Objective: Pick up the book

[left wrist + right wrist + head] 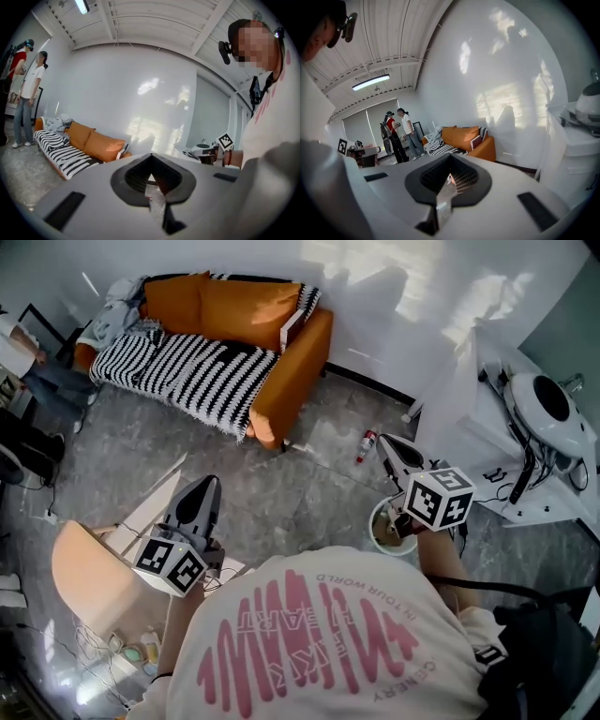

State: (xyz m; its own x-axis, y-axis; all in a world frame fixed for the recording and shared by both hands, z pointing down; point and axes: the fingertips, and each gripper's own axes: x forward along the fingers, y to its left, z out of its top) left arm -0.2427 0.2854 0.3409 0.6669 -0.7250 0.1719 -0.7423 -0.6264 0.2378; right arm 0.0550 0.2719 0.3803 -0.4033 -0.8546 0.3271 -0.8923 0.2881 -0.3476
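Note:
The book (292,327) has a dark red cover and pale page edges. It leans against the cushions at the right end of the orange sofa (281,381), far from both grippers. It also shows small in the left gripper view as the book (123,151) and in the right gripper view as the book (476,141). My left gripper (208,482) is held out over the grey floor toward the sofa, shut and holding nothing. My right gripper (382,441) points the same way, its jaws together with nothing between them.
A black-and-white striped blanket (178,369) covers the sofa seat, with grey clothes (112,310) at its left end. A bottle (366,444) lies on the floor. A white counter (525,465) stands right, a bucket (386,531) below it. Two people (399,133) stand beyond the sofa.

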